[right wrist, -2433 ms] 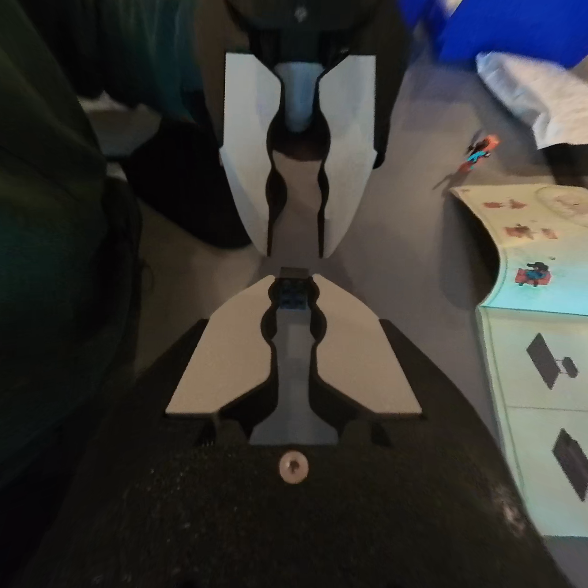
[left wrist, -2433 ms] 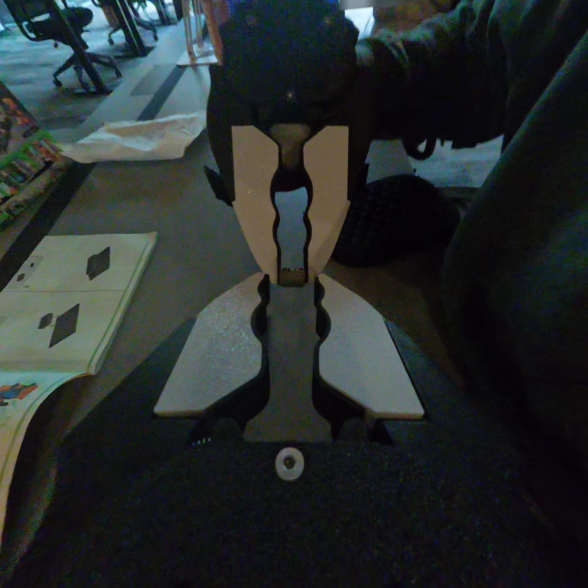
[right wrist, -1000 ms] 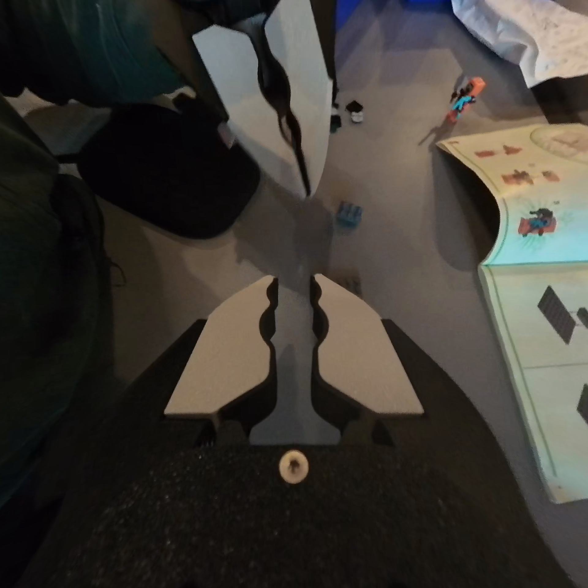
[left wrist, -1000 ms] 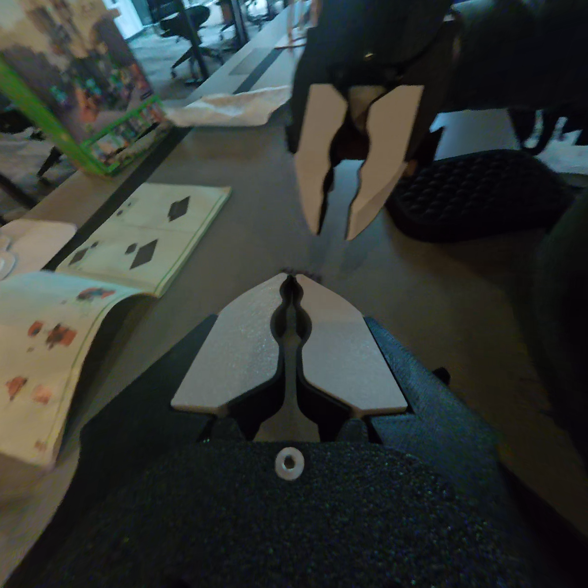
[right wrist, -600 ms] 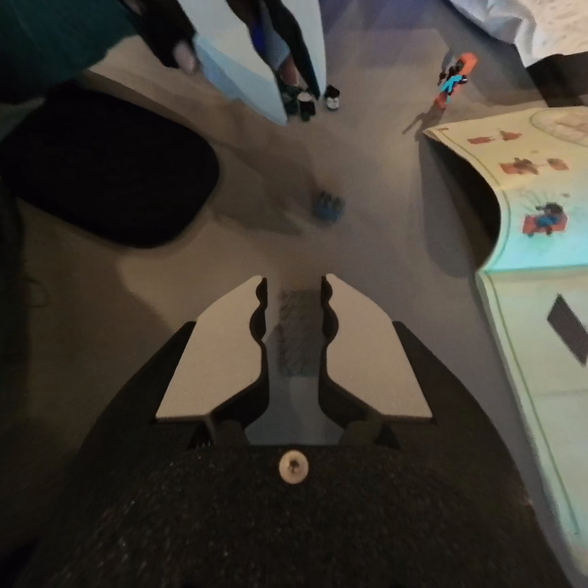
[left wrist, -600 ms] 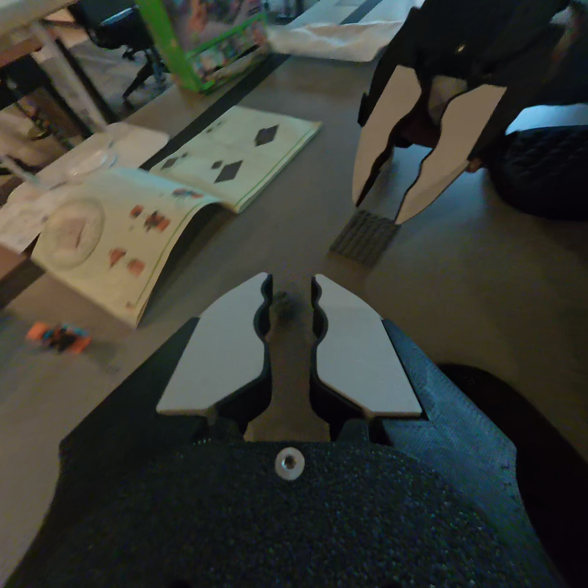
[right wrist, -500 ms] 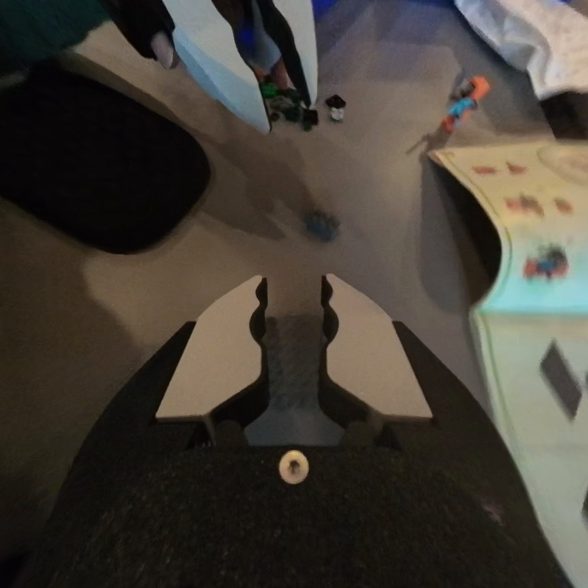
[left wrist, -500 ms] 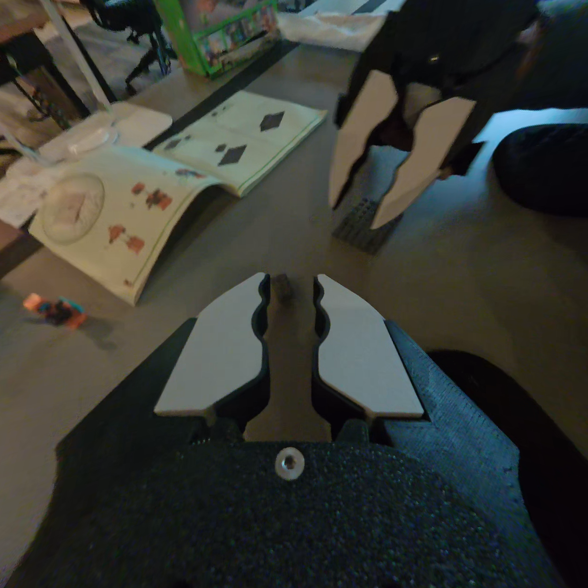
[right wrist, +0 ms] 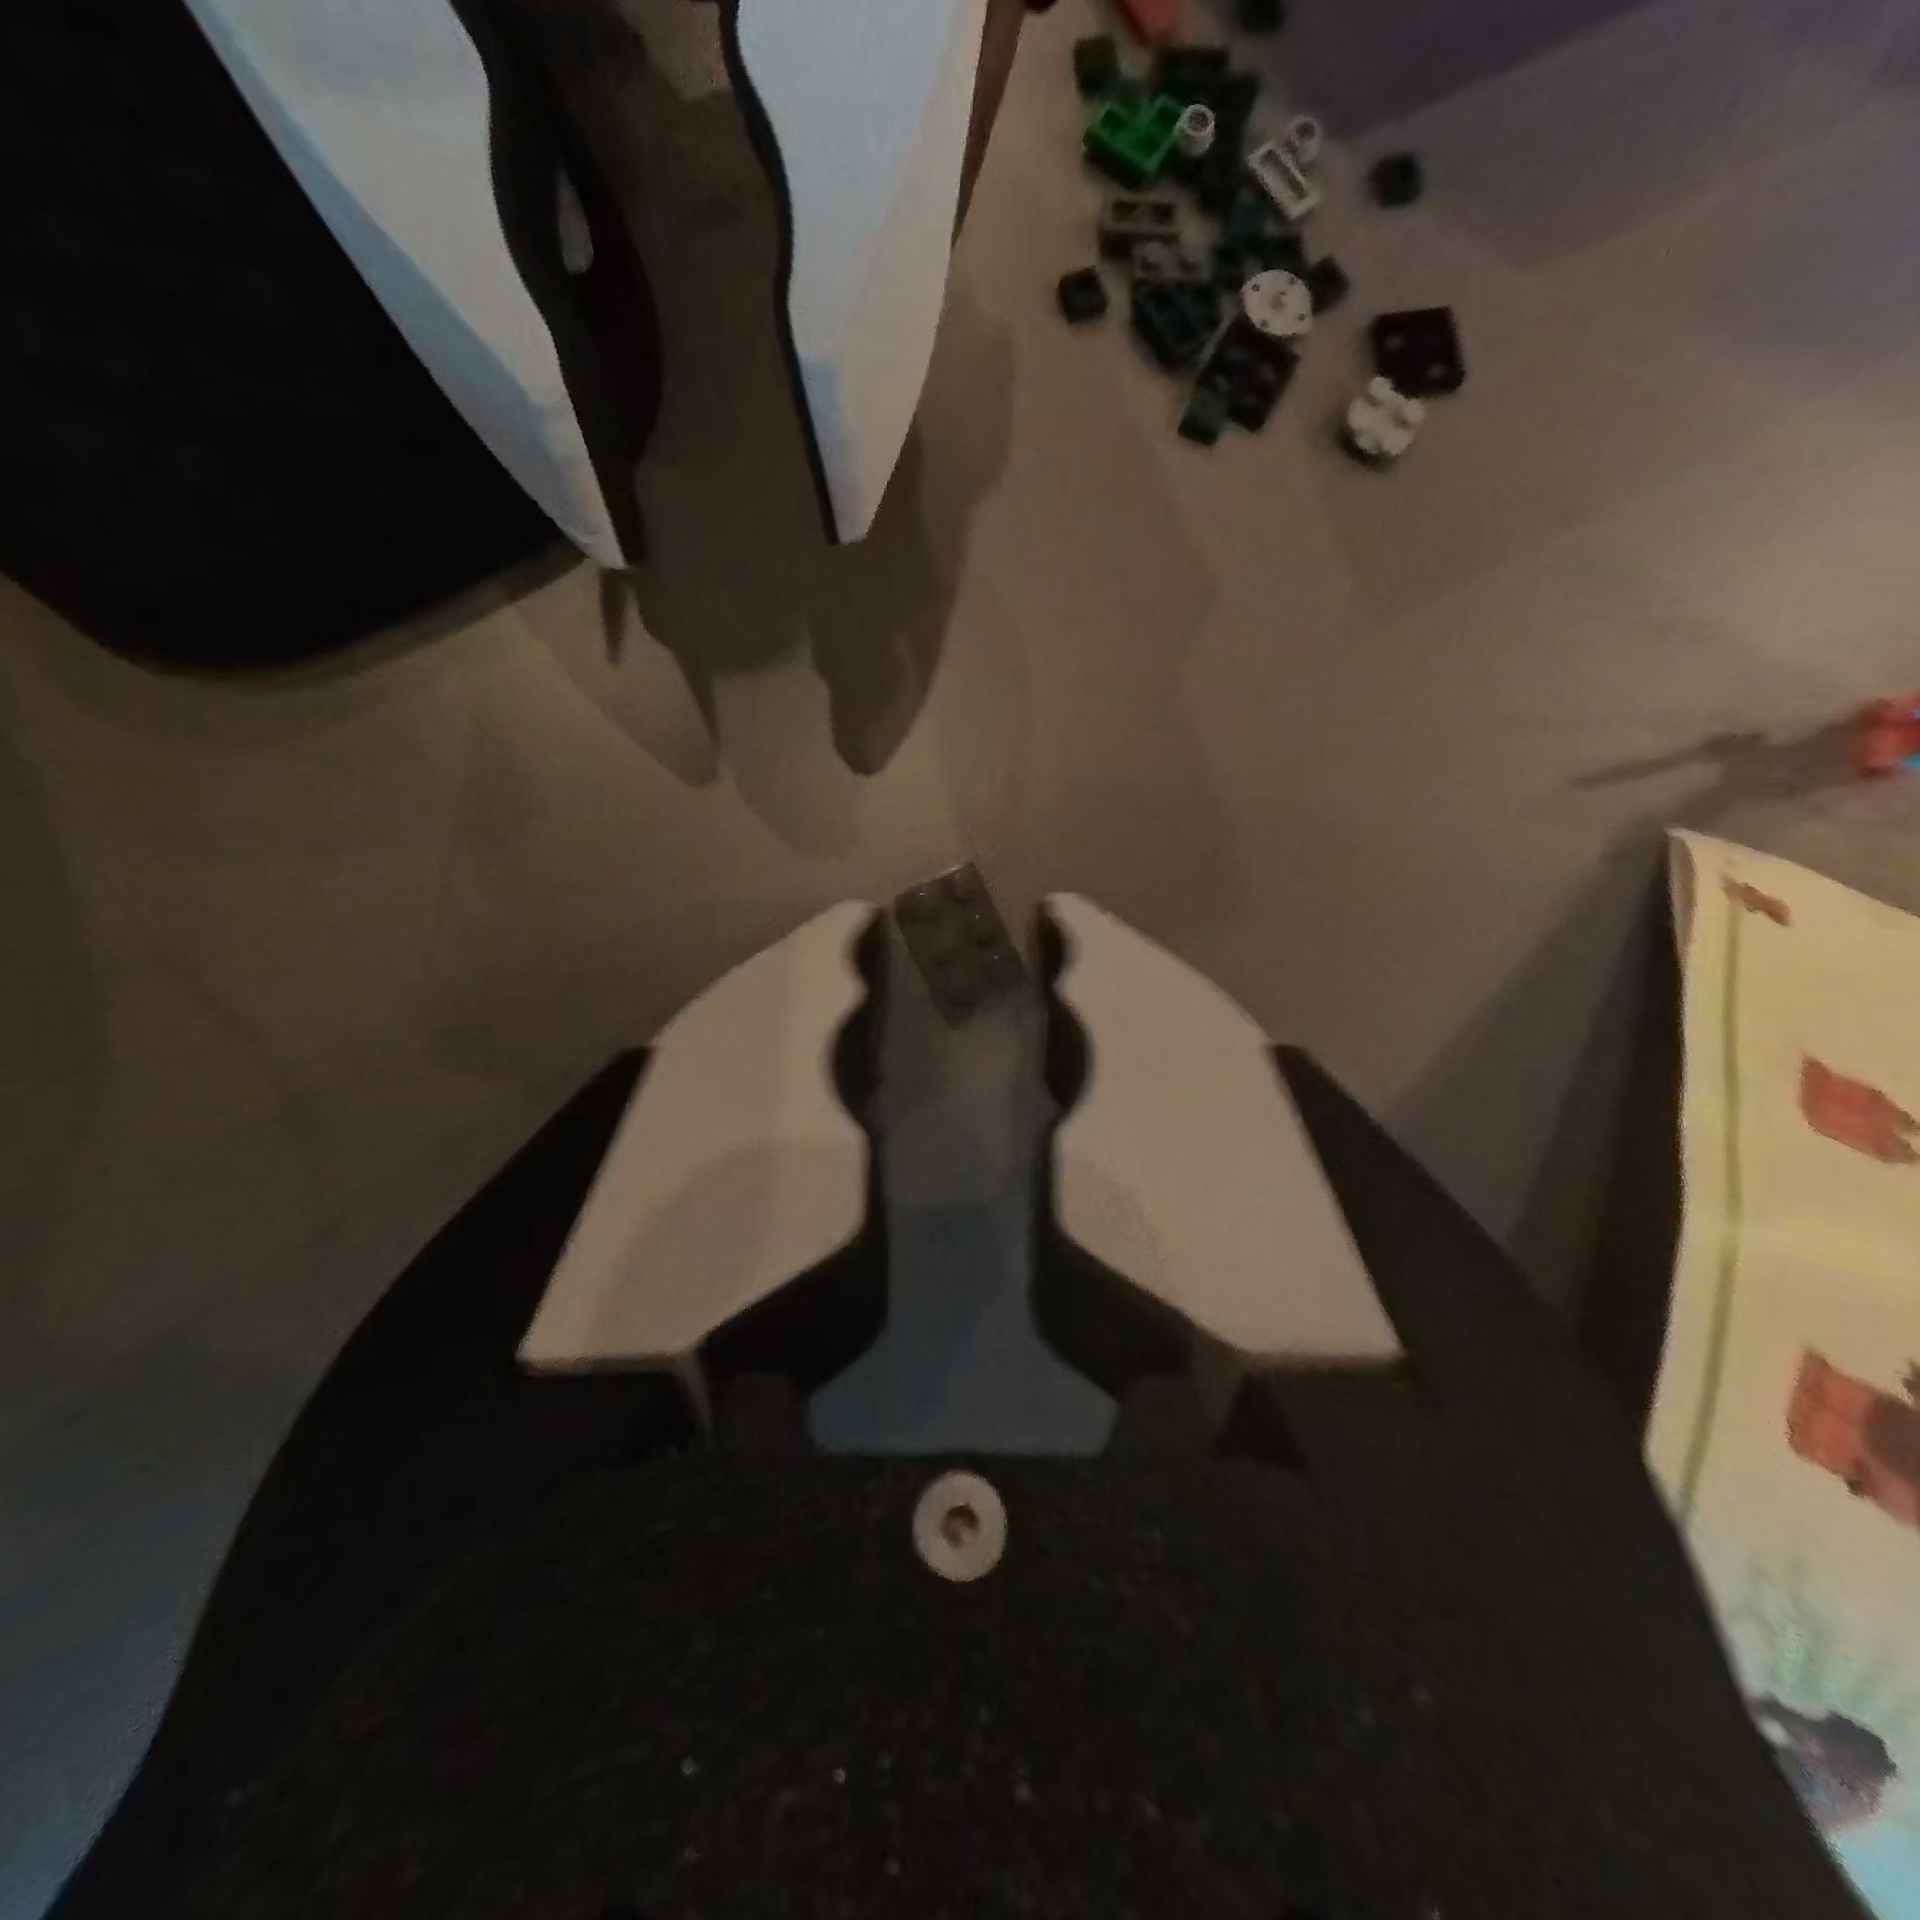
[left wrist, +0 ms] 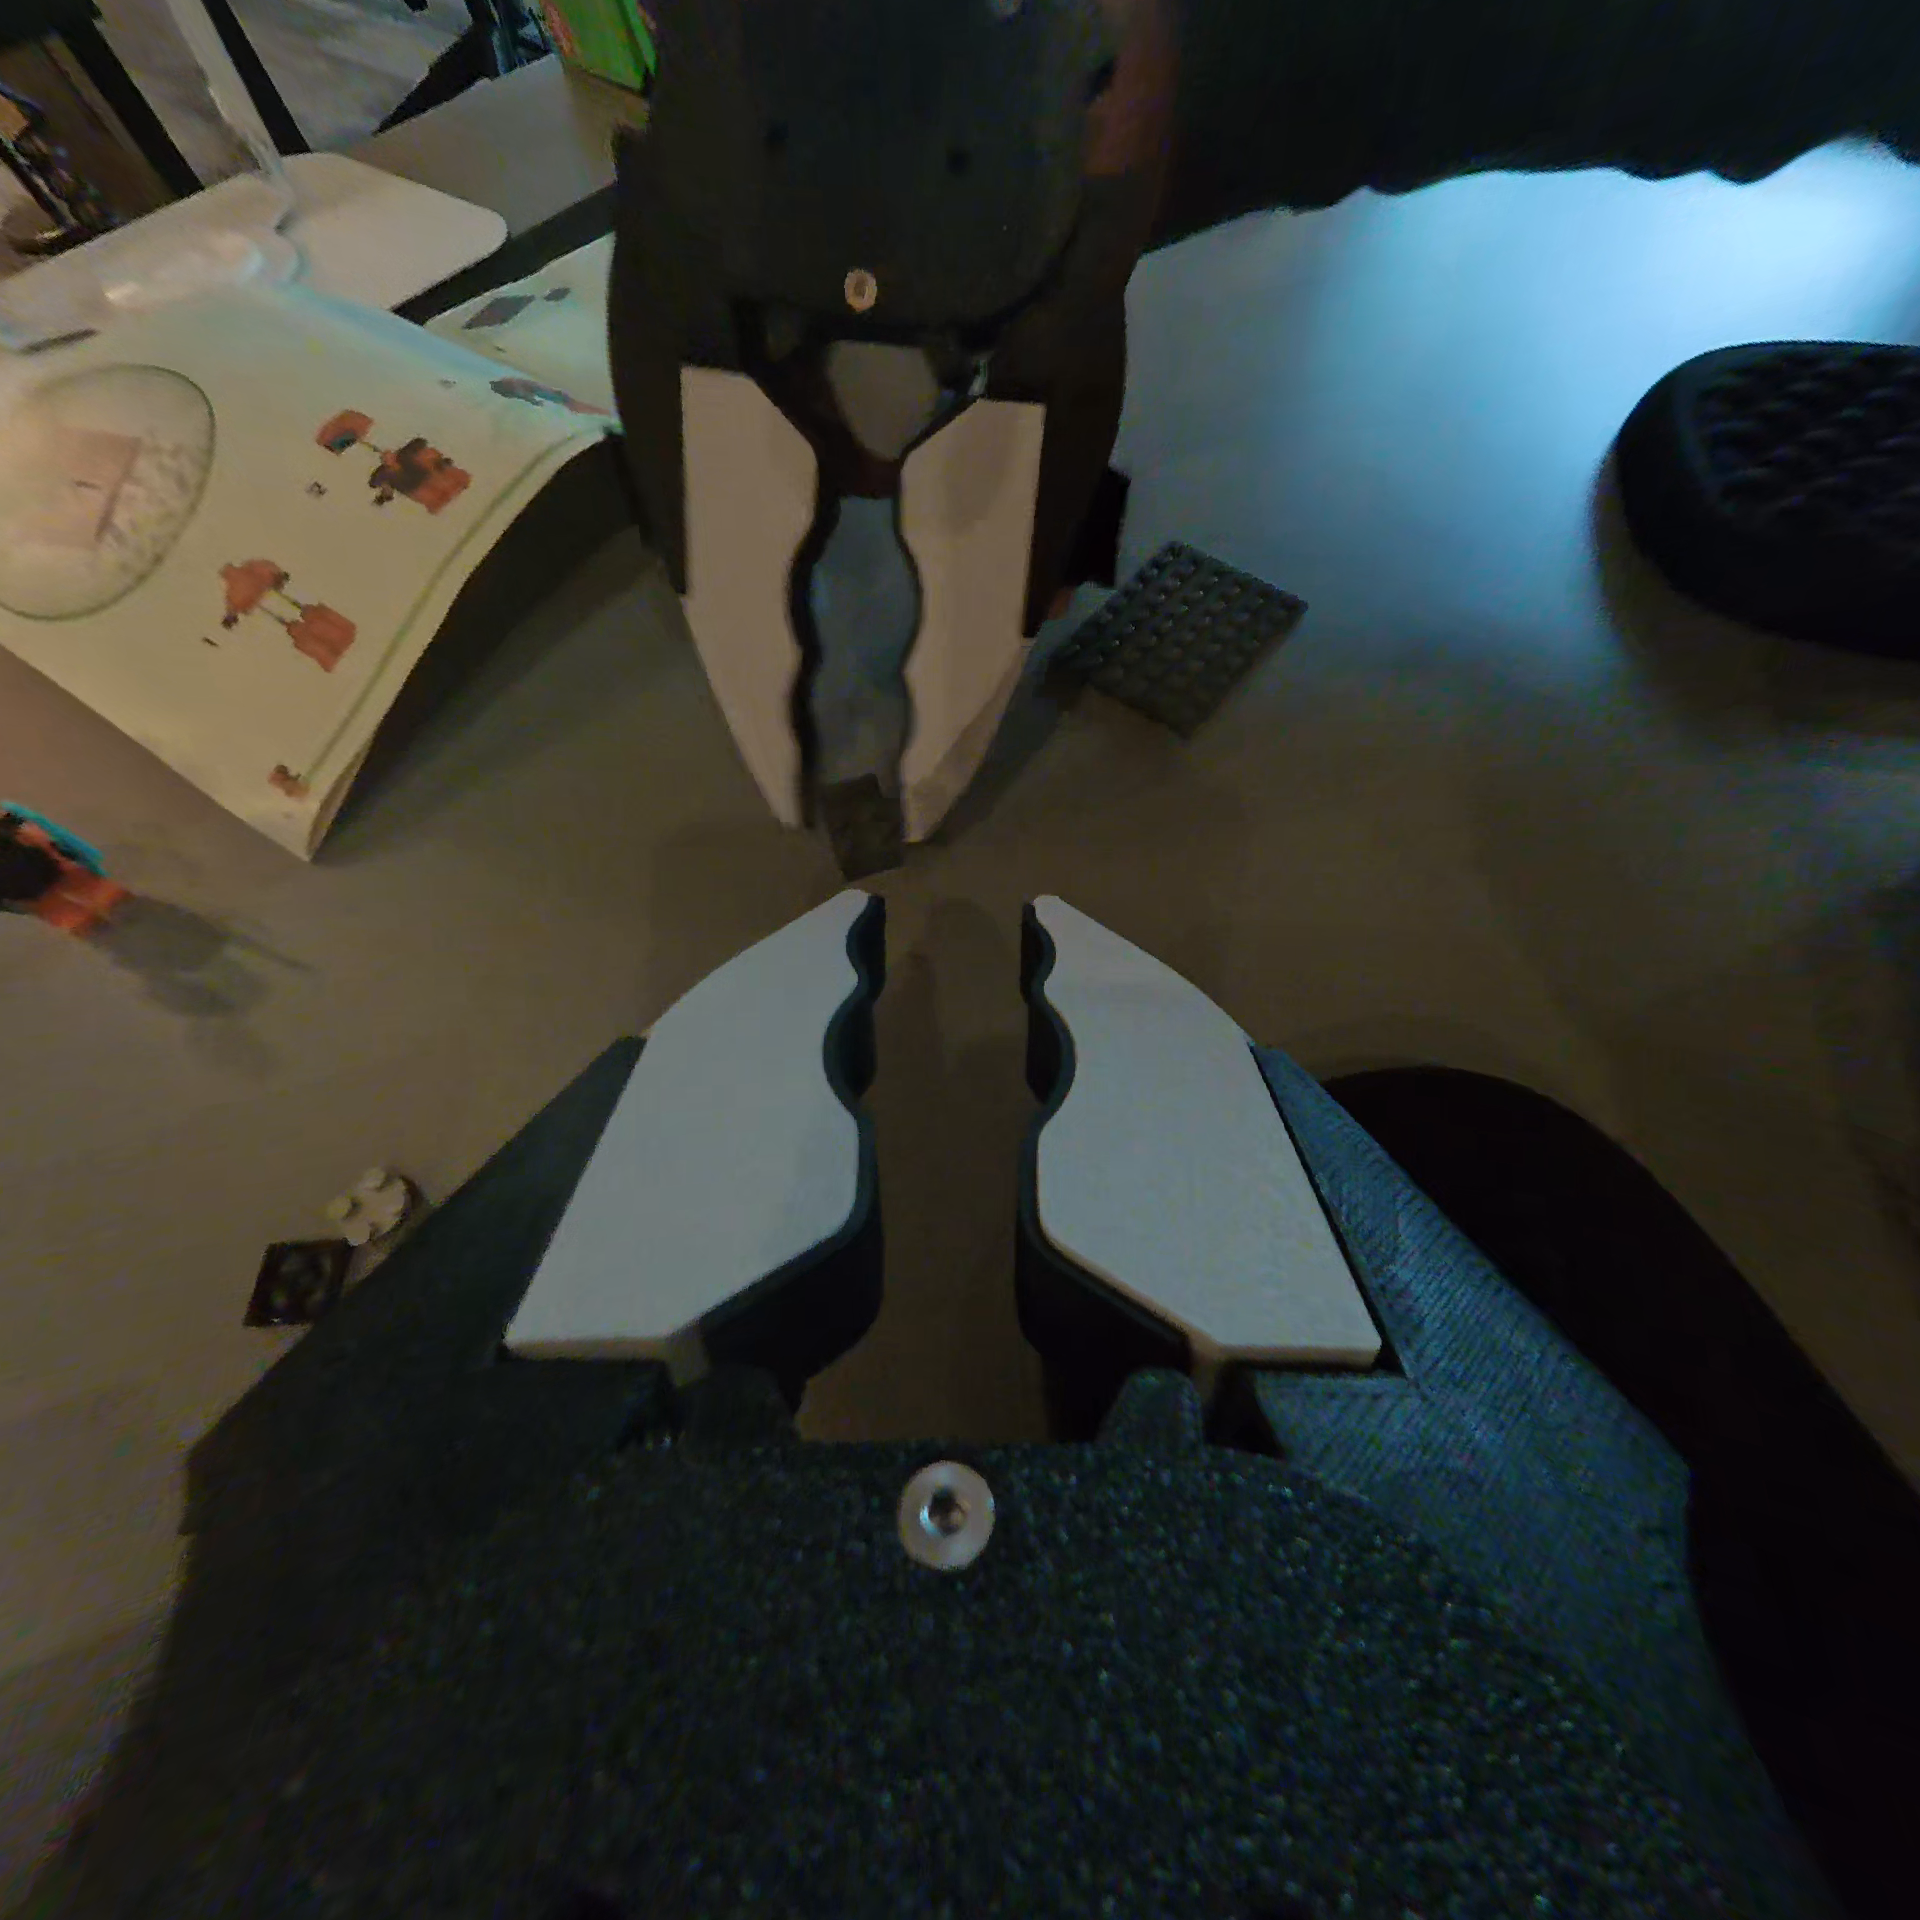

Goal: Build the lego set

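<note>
My right gripper (right wrist: 958, 914) has its jaws closed in on a small dark studded plate (right wrist: 956, 958) at table level; the plate sits skewed between the fingertips. In the left wrist view the right gripper (left wrist: 854, 826) faces me with that plate (left wrist: 862, 831) at its tips. My left gripper (left wrist: 951, 909) is open and empty, just short of the plate. It shows at the top of the right wrist view (right wrist: 727, 545). A larger grey studded plate (left wrist: 1179, 639) lies flat on the table behind the right gripper.
An open instruction booklet (left wrist: 208, 520) (right wrist: 1787, 1247) lies beside the grippers. A pile of loose bricks (right wrist: 1226, 291) sits behind the left gripper. An orange and teal figure (left wrist: 52, 883), two small pieces (left wrist: 332, 1242) and a black mat (left wrist: 1787, 499) are on the table (left wrist: 1455, 935). My right fingertips sit around 6 cm from my left ones.
The right gripper moved from over the grey plate to the small dark plate and narrowed its jaws around it. The left gripper let that piece go, opened and drew back.
</note>
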{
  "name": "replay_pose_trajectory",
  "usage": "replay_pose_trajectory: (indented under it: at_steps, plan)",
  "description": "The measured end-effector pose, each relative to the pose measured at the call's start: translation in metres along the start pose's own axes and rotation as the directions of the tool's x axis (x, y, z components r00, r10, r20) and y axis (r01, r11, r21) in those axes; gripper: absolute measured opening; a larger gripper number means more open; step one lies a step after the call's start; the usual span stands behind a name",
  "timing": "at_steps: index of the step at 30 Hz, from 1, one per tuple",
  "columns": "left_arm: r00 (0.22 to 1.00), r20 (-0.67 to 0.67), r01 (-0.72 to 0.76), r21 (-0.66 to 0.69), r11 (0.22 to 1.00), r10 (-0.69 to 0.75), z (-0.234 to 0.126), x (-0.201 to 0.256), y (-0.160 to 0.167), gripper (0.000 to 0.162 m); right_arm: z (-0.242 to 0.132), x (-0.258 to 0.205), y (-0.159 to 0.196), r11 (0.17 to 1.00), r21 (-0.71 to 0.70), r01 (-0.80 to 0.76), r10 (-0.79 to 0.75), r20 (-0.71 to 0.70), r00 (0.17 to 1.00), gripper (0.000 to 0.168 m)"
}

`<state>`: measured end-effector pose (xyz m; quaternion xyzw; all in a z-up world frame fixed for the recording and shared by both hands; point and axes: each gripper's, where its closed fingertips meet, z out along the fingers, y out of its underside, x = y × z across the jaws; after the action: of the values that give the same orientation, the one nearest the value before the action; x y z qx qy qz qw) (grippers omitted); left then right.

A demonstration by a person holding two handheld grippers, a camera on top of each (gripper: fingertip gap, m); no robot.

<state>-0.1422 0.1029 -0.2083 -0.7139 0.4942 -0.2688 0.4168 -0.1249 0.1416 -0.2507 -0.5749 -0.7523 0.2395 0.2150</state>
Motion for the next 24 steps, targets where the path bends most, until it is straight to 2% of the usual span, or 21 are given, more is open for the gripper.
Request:
replay_pose_trajectory:
  at_steps: [1,5,10,17,24]
  plan:
    - [1.000,-0.002,0.002,0.004,1.000,-0.002,0.000,-0.001,0.000,0.024,0.001,0.001,0.000,1.000,-0.002,-0.008,0.008,0.005,1.000,0.017]
    - [1.000,-0.015,-0.010,0.011,1.000,0.010,0.002,0.000,-0.004,0.023,-0.010,0.000,-0.003,0.996,0.038,-0.081,0.084,-0.061,0.995,0.015]
    - [0.990,-0.095,-0.104,-0.021,0.994,0.101,0.016,0.017,-0.012,0.027,-0.054,-0.023,0.015,0.975,0.112,-0.190,0.211,-0.217,0.953,0.014]
    - [0.921,-0.300,-0.286,-0.083,0.955,0.249,0.071,0.045,-0.025,0.044,-0.110,-0.082,0.071,0.913,0.189,-0.362,0.407,-0.344,0.846,0.015]
    - [0.849,-0.459,-0.370,-0.163,0.915,0.262,0.120,0.056,-0.020,0.062,-0.137,-0.122,0.096,0.871,0.250,-0.424,0.491,-0.394,0.777,0.015]
